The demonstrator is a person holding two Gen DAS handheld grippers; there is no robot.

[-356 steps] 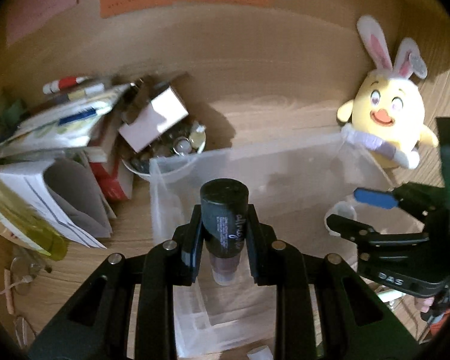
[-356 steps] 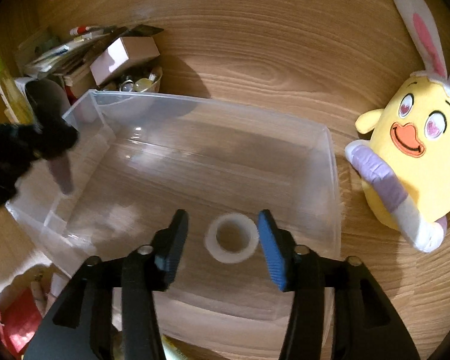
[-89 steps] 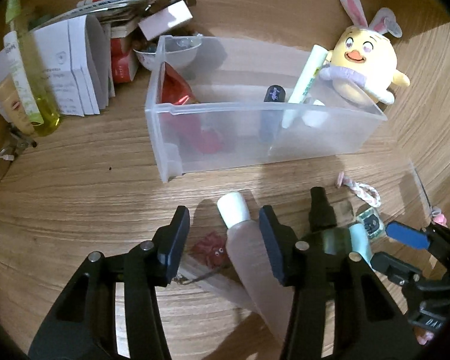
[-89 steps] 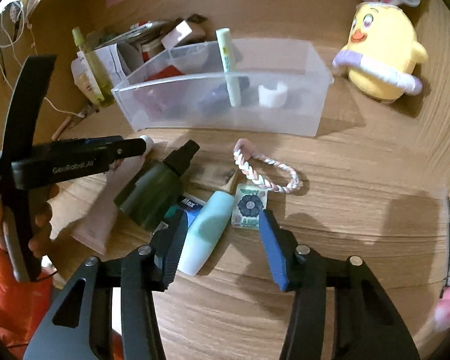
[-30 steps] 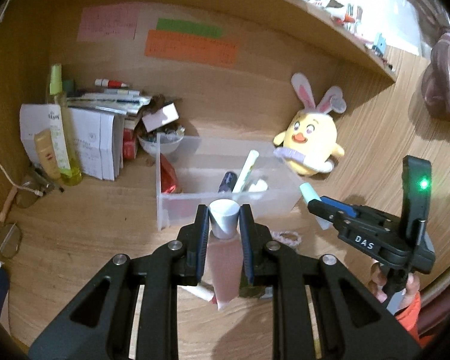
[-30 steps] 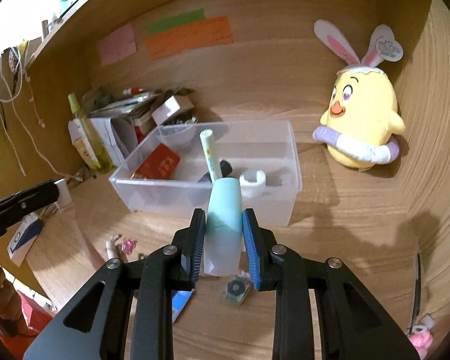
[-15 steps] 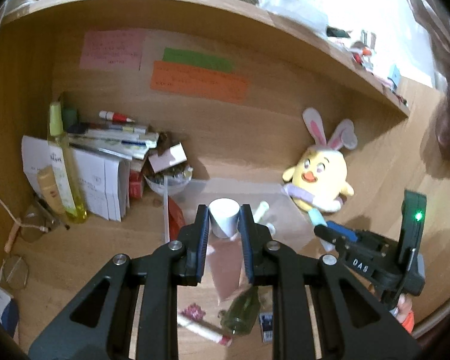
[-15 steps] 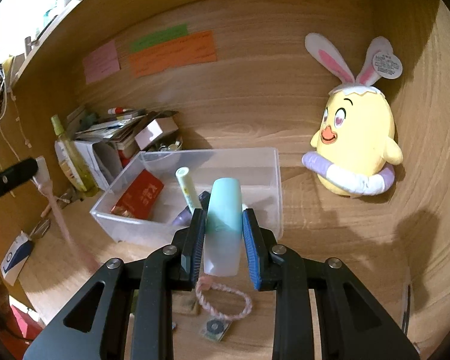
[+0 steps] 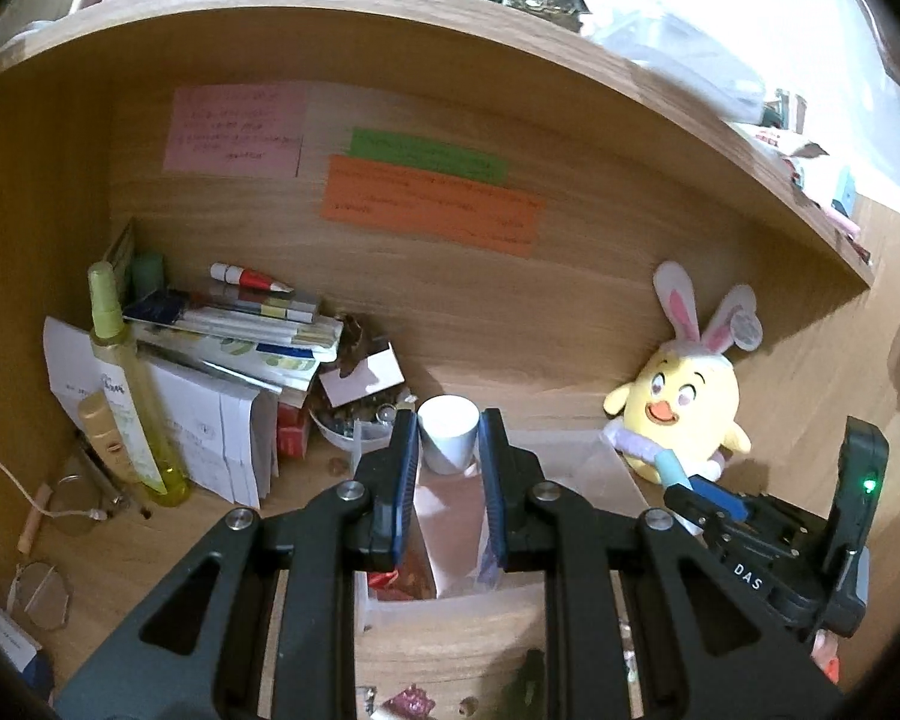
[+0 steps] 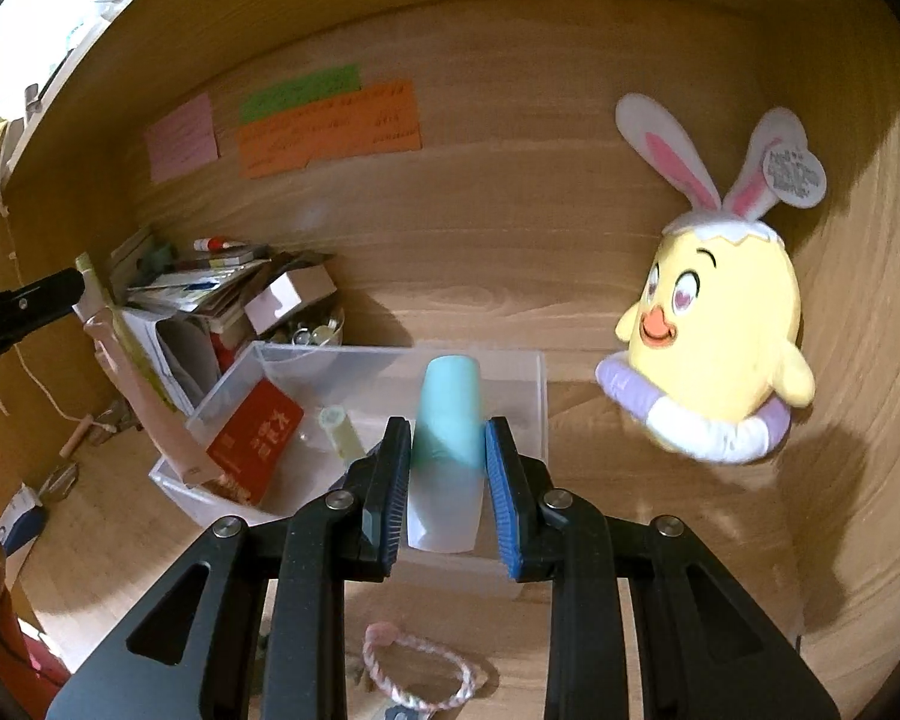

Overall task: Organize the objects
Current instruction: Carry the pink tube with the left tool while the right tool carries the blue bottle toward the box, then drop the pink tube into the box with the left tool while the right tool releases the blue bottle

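The left gripper (image 9: 448, 501) fingers clamp a white-capped pink tube (image 9: 448, 443); the right gripper (image 10: 448, 489) fingers clamp a mint-green tube (image 10: 448, 438) above the clear plastic bin (image 10: 543, 396).

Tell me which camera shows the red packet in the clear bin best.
The right wrist view: the red packet leans in the clear bin's left end, its face and white print in full sight. In the left wrist view the gripper's fingers hide nearly all of it.
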